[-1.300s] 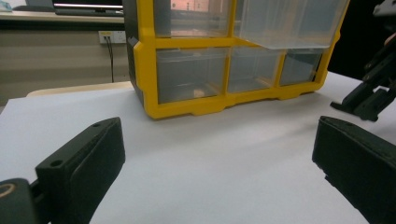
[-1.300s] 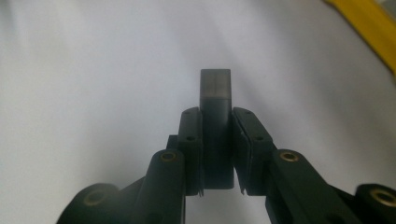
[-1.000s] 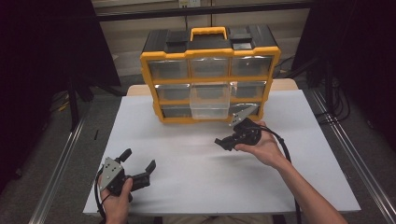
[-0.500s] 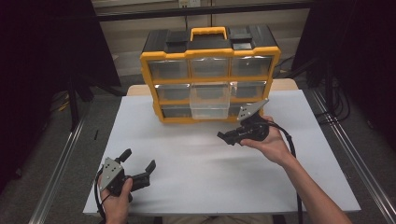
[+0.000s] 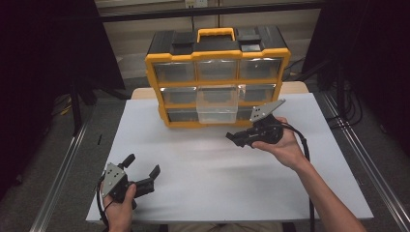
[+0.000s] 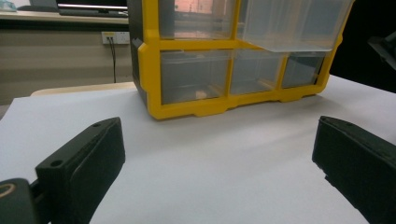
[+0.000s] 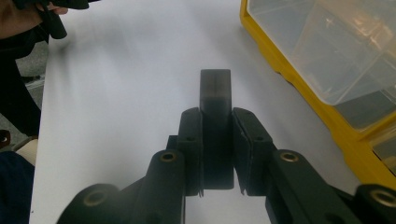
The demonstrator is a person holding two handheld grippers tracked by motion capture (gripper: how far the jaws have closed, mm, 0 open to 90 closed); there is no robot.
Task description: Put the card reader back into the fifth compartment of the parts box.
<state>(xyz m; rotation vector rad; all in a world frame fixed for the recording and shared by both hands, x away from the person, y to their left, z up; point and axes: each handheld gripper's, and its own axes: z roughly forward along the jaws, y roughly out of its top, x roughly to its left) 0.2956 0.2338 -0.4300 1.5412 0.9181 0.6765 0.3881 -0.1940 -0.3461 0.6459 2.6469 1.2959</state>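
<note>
Black block [image 7: 215, 126] above white tabletop [image 5: 203, 169]

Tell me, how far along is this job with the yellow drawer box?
Done: one clear drawer in the middle row of the yellow organizer is pulled out. In hand: the right gripper is shut on a small dark block, held above the white table just in front of that drawer. Left, probably: dropping the block in and pushing the drawer shut. The left gripper waits open near the table's front edge.
</note>
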